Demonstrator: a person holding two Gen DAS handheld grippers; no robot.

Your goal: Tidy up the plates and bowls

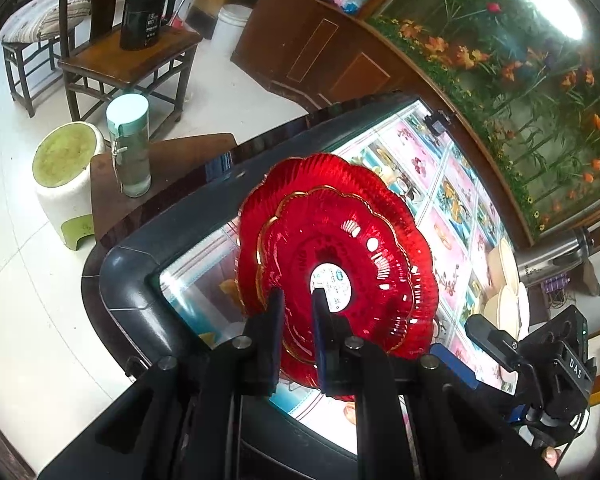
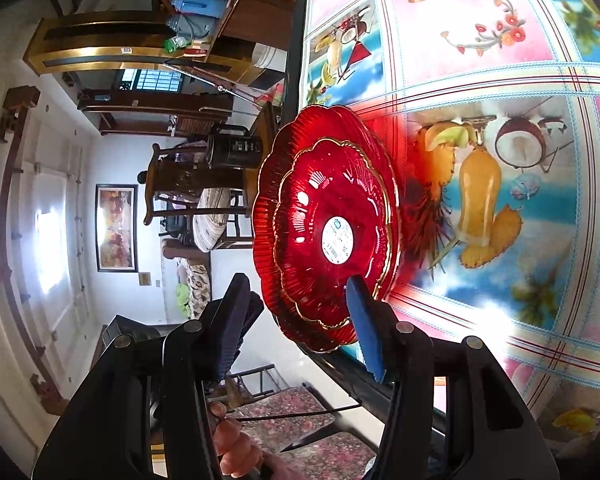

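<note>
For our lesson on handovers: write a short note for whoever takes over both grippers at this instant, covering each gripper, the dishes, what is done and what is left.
Left gripper: shut on the rim of the stacked red plates, holding them tilted above the table.
Right gripper: jaws part open, one finger either side of the same plates' rim; no clear grip.
Cream bowls: on the table to the right.
Done: smaller red plate nested in the larger.
Left: set the stack down, then sort the bowls.

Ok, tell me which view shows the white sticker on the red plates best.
The right wrist view: the white sticker sits whole and unblocked at the centre of the red plates. In the left wrist view the same sticker is partly hidden behind a gripper finger.
</note>
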